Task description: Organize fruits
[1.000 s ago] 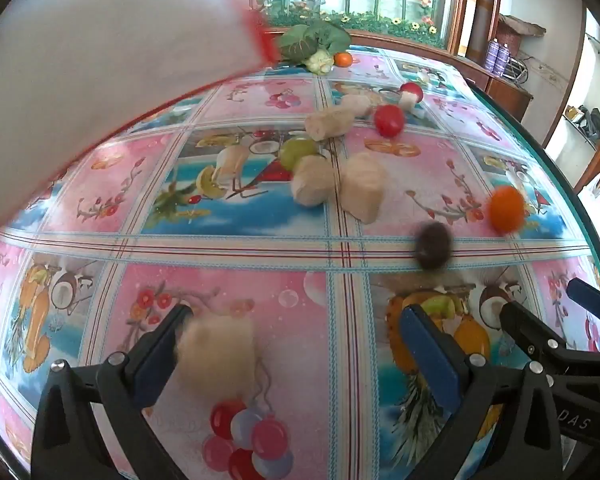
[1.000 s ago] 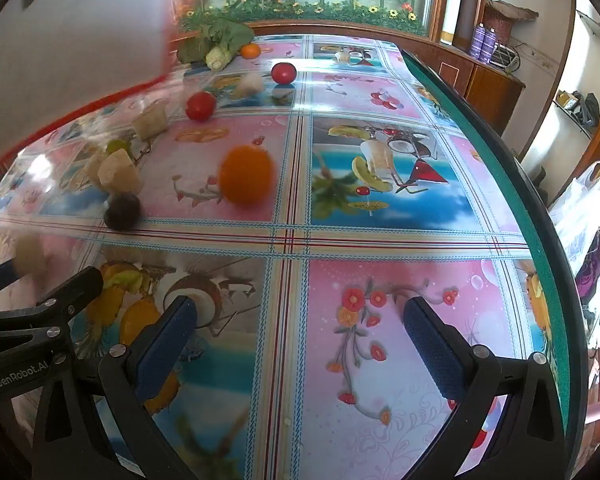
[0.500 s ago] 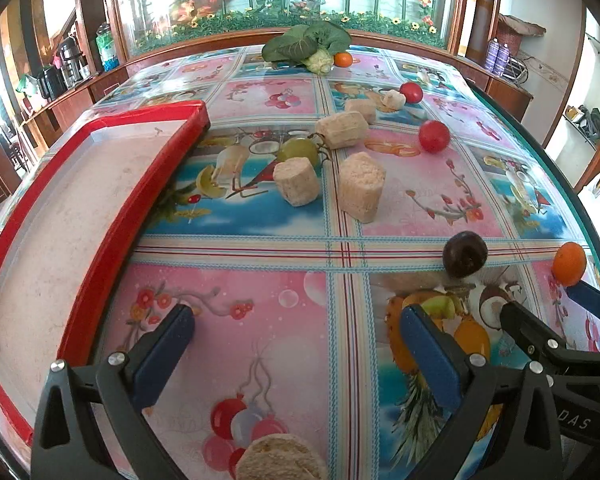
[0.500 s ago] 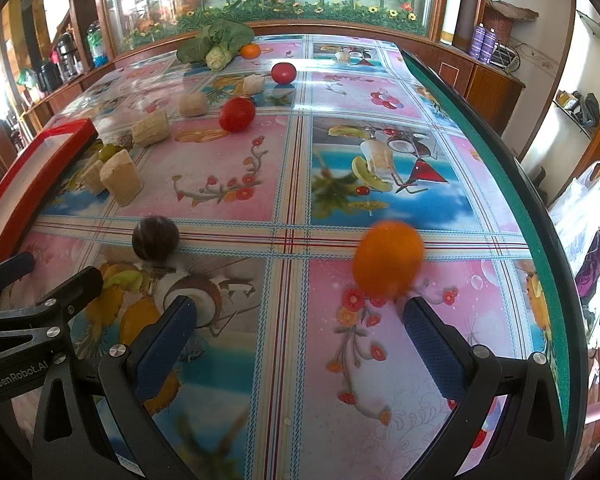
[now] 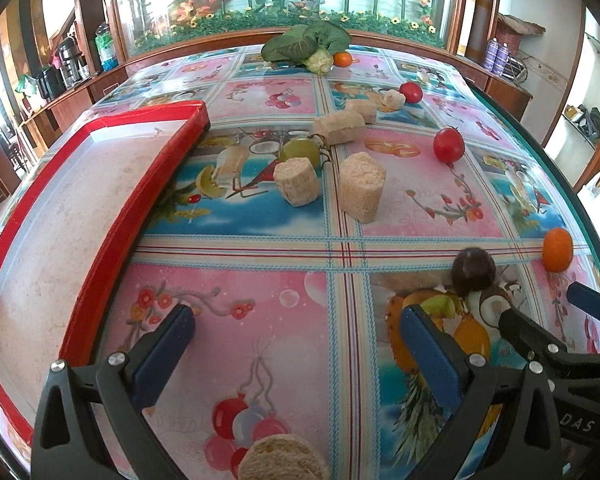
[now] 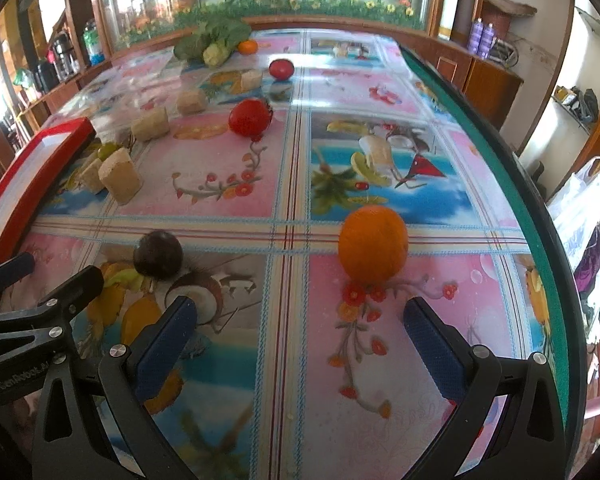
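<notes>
A worktop (image 5: 260, 344) under a glossy fruit-printed plastic cloth fills both views. A large red-rimmed, pale shallow tray (image 5: 60, 220) lies empty at the left of the left wrist view. Right of frame centre in the right wrist view sits a round orange fruit (image 6: 373, 243); a dark purple round fruit (image 6: 158, 254) rests lower left. Both look smooth, firm and prone to rolling, best pinched across the widest middle. The right gripper (image 6: 300, 320) and left gripper (image 5: 296, 334) gape apart, holding nothing.

Orange (image 6: 373, 243), dark round fruit (image 6: 158, 254), two red tomatoes (image 6: 249, 117), green fruit (image 5: 300, 151) loose on tablecloth.
</notes>
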`<state>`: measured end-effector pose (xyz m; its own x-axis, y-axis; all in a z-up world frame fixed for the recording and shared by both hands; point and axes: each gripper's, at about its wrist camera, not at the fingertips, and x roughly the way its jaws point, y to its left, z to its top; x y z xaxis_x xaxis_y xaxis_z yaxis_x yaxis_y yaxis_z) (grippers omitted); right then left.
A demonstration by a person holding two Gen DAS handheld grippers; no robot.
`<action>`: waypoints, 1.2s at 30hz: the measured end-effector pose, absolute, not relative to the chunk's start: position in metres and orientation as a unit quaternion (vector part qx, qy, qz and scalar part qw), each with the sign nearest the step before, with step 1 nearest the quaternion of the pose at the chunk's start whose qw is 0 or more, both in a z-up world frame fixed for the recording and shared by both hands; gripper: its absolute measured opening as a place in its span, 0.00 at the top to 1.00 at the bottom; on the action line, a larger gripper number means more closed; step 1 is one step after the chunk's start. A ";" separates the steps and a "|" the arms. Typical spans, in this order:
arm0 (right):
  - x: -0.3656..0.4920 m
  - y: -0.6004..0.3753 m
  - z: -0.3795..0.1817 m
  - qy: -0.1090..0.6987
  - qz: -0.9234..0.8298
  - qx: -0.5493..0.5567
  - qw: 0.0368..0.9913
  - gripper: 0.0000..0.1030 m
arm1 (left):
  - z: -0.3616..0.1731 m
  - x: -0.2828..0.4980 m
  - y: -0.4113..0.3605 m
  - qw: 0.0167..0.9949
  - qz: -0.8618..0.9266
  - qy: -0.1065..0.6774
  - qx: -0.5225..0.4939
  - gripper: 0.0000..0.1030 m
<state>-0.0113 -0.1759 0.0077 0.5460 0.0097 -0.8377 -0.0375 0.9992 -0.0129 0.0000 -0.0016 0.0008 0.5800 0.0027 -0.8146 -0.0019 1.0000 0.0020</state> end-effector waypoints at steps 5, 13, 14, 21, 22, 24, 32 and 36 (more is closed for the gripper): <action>-0.013 -0.168 0.015 0.490 0.039 -0.017 0.871 0.00 | 0.008 -0.003 0.006 0.888 0.006 0.461 -0.008 0.00; -0.023 -0.152 0.039 0.481 0.053 0.004 0.875 0.00 | 0.029 -0.009 0.024 0.887 0.022 0.462 -0.012 0.00; -0.023 -0.149 0.043 0.481 0.059 0.005 0.875 0.00 | 0.032 -0.011 0.025 0.885 0.025 0.464 -0.009 0.00; -0.041 -0.136 0.078 0.455 0.058 0.000 0.888 0.00 | 0.052 -0.027 0.033 0.895 0.013 0.445 -0.019 0.00; -0.043 -0.134 0.081 0.454 0.057 -0.001 0.889 0.00 | 0.054 -0.029 0.034 0.897 0.012 0.442 -0.021 0.00; -0.047 -0.133 0.085 0.449 0.051 -0.005 0.892 0.00 | 0.058 -0.031 0.036 0.900 0.011 0.436 -0.024 0.00; -0.055 -0.126 0.088 0.445 0.037 -0.014 0.895 0.00 | 0.059 -0.041 0.042 0.903 0.010 0.428 -0.022 0.00; -0.063 -0.126 0.086 0.444 0.031 -0.015 0.896 0.00 | 0.057 -0.047 0.044 0.904 0.007 0.428 -0.016 0.00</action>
